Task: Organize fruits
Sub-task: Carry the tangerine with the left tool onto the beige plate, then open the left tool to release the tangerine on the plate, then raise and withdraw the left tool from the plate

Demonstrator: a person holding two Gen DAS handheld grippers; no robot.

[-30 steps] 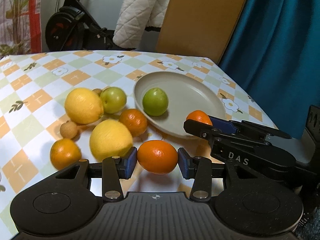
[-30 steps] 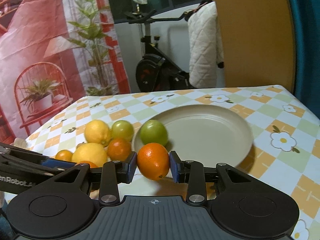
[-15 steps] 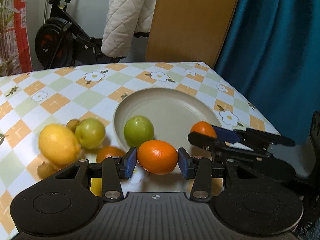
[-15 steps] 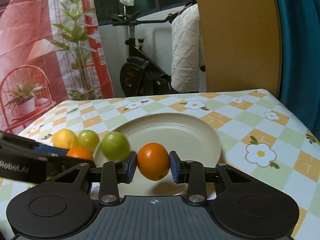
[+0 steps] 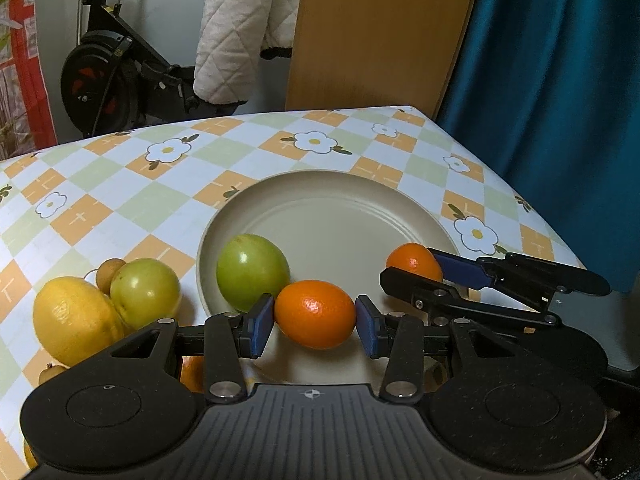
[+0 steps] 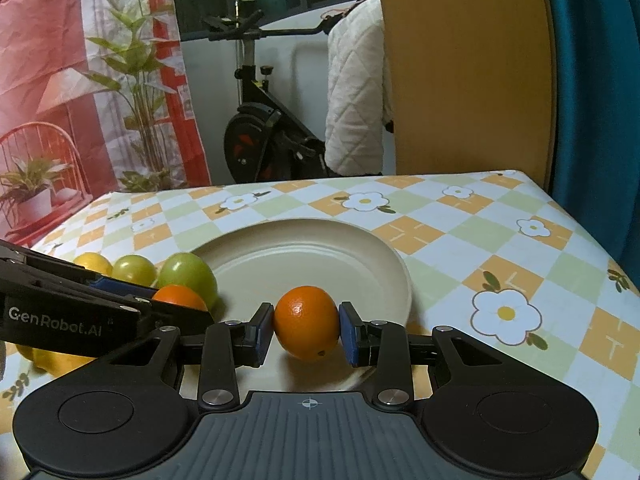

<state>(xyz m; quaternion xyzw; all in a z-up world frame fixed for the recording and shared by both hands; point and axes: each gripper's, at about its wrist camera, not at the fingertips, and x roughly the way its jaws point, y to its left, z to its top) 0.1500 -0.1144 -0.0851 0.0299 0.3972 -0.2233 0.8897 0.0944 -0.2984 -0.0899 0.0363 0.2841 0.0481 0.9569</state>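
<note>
Holding one orange apiece, both grippers stand over the near part of the plate (image 5: pixel 332 216). The left gripper (image 5: pixel 315 325) has its jaws clamped on the larger orange (image 5: pixel 315 314), pads pressed on its two ends, so the fruit's long axis runs across from pad to pad. The right gripper (image 6: pixel 307 330) has its jaws clamped on the rounder orange (image 6: pixel 306 322), pads on its sides.

Governing relation: each orange lies above or just short of the plate's near rim, with open plate floor beyond and below it. In my judgement the coming move is a short lowering and release onto that floor. The right gripper appears further over the plate than the left, whose orange sits close to the near rim and just beside the green fruit (image 5: pixel 252 272) resting inside the plate's left edge. That fruit could be knocked on release.

Differences between views: the left wrist view shows the right gripper from the side, its orange over the plate's right portion, and also the lemon (image 5: pixel 74 320), a second green fruit (image 5: pixel 145 294) and small brown fruits on the desk (image 5: pixel 120 188) left of the plate. The right wrist view shows the clear far half of the plate more fully. Neither shows the gap beneath the oranges, so height above the plate cannot be told.
</note>
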